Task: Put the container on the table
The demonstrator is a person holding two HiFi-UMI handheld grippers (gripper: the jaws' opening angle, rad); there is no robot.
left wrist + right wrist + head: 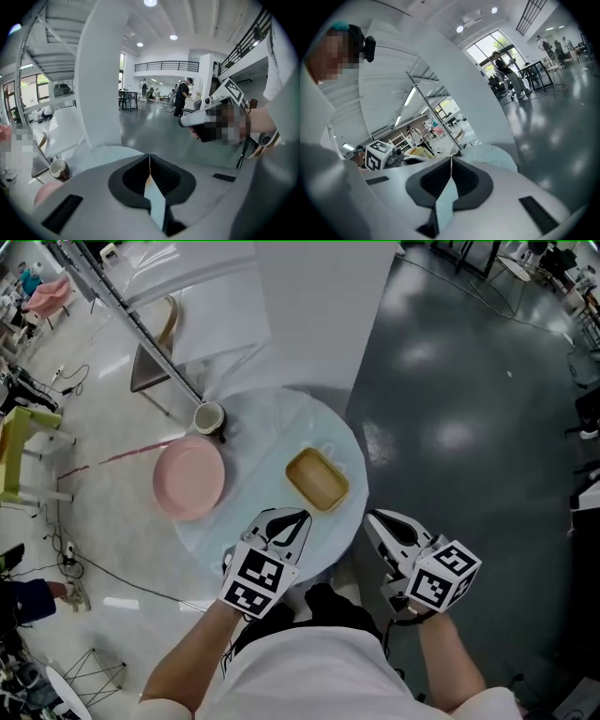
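The container (317, 480) is a shallow tan rectangular tray and rests on the round pale table (281, 413), right of its middle. My left gripper (304, 514) hovers over the table's near edge, just short of the container, with its jaws pressed together and nothing between them. My right gripper (369, 517) hangs off the table's near right side over the dark floor, also shut and empty. In the left gripper view the left gripper (150, 159) shows its jaws meeting in a thin line. The right gripper (451, 163) looks the same in its own view.
A pink plate (188, 477) lies on the table's left part, with a cup (208, 417) behind it. A metal pole (131, 320) and a chair (155, 357) stand beyond the table. Dark glossy floor (469, 427) spreads to the right, with cables (103, 568) on the left.
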